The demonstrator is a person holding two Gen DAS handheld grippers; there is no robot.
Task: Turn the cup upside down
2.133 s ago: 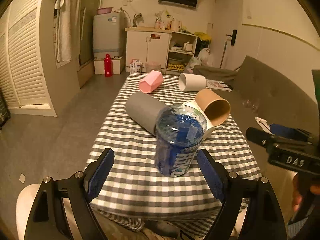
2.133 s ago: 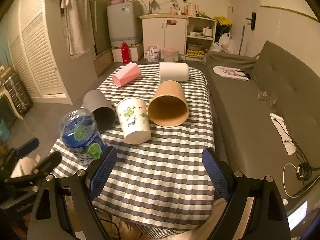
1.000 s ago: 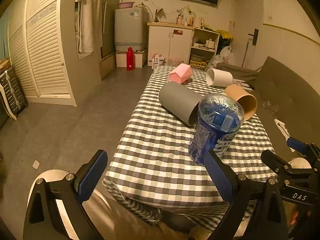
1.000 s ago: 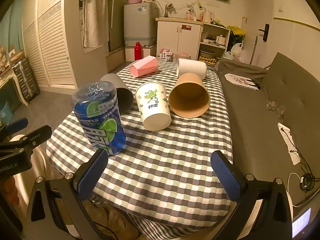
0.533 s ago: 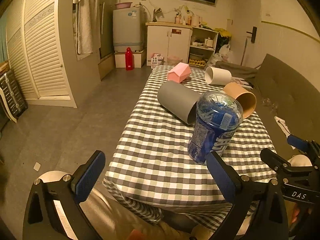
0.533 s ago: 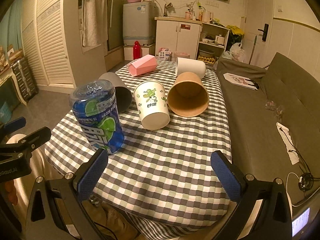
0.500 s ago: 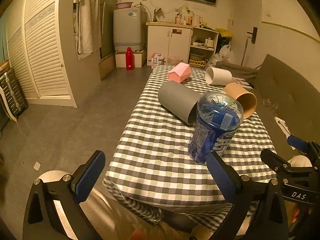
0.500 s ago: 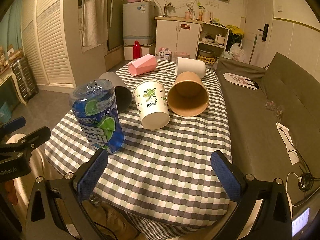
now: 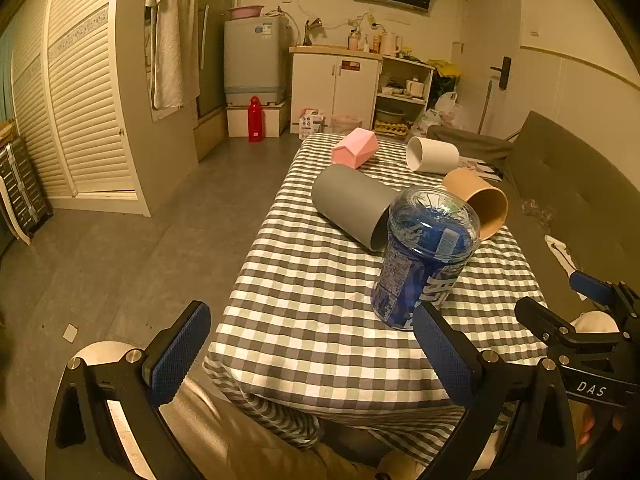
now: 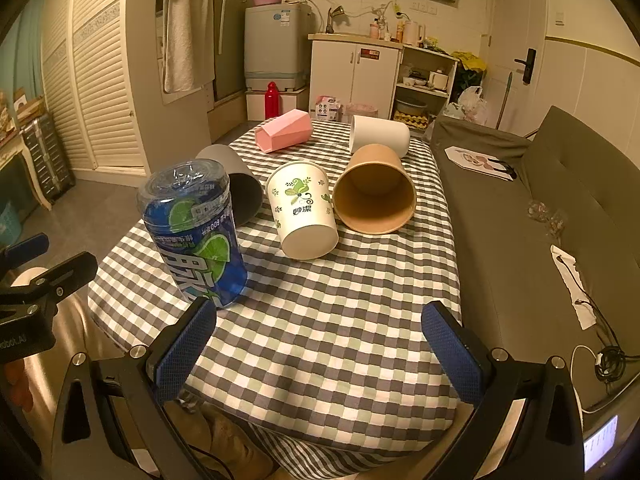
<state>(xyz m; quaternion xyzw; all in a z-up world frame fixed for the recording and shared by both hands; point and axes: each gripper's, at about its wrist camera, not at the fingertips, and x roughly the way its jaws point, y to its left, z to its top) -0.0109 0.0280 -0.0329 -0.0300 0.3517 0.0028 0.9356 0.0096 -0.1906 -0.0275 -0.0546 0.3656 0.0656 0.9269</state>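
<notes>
Blue cup [image 10: 195, 236] stands inverted on the worktop [image 10: 320, 312]; both grippers, left [image 9: 312, 354] and right [image 10: 316, 350], hang back with fingers spread, empty. Flip looks done; next, nothing but withdrawing.

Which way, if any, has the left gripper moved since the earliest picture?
Yes: left gripper backed off the checked table; the blue cup, once between its fingers, now stands beyond them.
</notes>
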